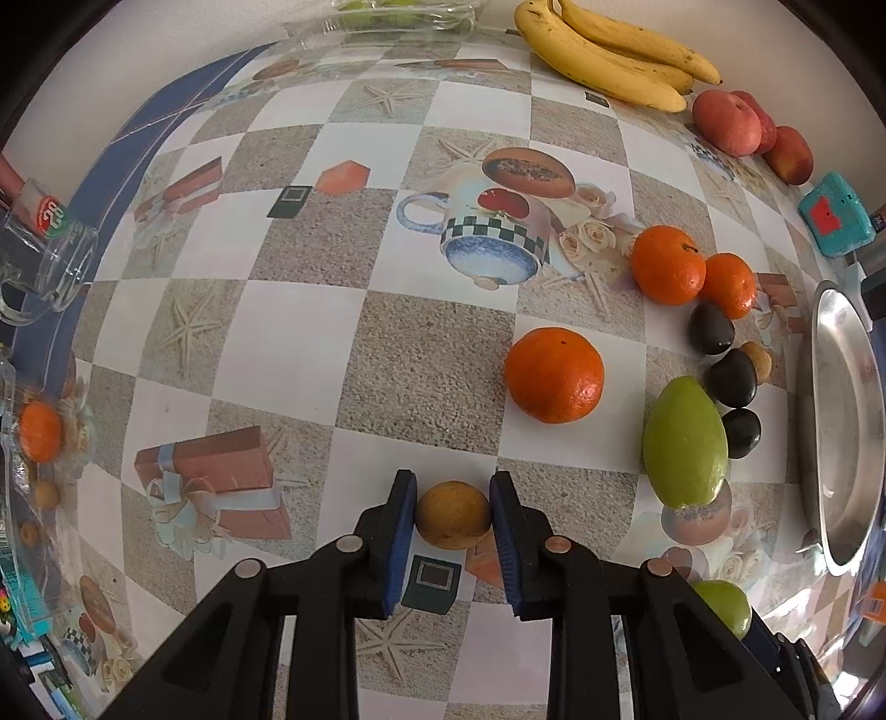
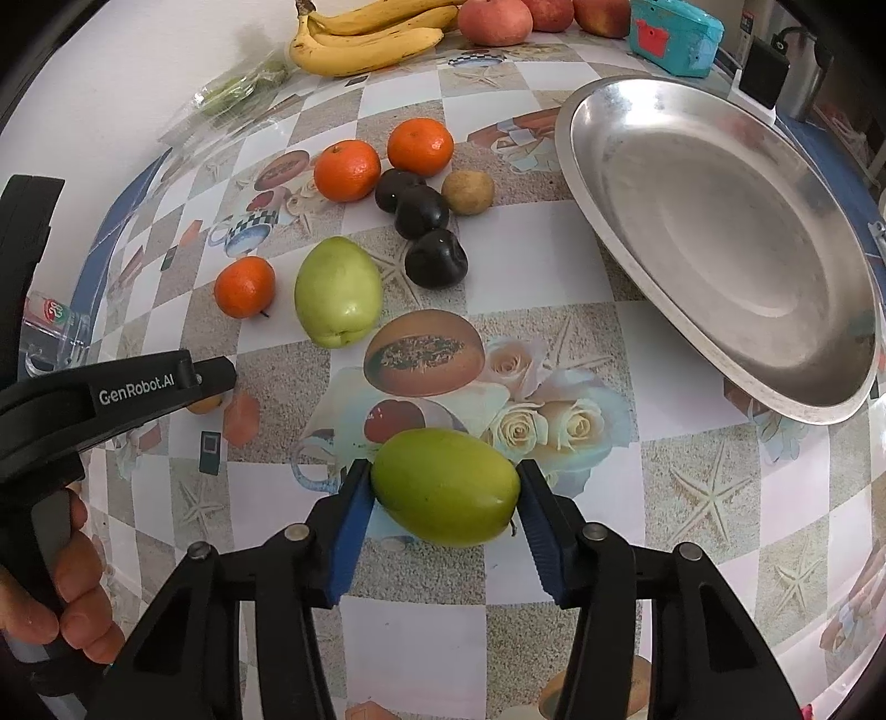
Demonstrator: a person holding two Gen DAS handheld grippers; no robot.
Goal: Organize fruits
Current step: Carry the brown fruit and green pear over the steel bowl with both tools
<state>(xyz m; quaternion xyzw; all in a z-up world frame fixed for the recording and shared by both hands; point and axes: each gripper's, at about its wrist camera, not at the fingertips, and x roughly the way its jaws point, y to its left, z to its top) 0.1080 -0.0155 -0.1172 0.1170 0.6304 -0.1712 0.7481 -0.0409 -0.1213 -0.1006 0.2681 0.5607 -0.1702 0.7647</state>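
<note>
Two fruits are in hand at once. The left gripper pinches a small brown-yellow fruit at the lower centre of the left wrist view, both blue pads touching its sides. The right gripper pinches a green mango-like fruit at the lower centre of the right wrist view, pads pressed against its two ends. Whether either fruit rests on the worktop or is just lifted cannot be told.

Step in hand, as a judgement: pick-up completed on both sides, transfer not yet begun. The steel plate — upper right of the right wrist view — holds nothing and is the likely destination.

Loose fruit on the worktop, right wrist view:
- a second green fruit, left of centre, with a small orange just beside it;
- three dark plums in a touching row, upper centre;
- two oranges just behind the plums, and a brown fruit beside them;
- bananas and red apples along the top edge, well apart from the plate.

Next move, as a judgement: carry the green fruit up and right over the plate rim, lower it to the plate floor, then spread the fingers. The fruit is rounded and may roll on the smooth metal — release it low. The left gripper's route to the plate crosses the loose fruit; clear it from above.
</note>
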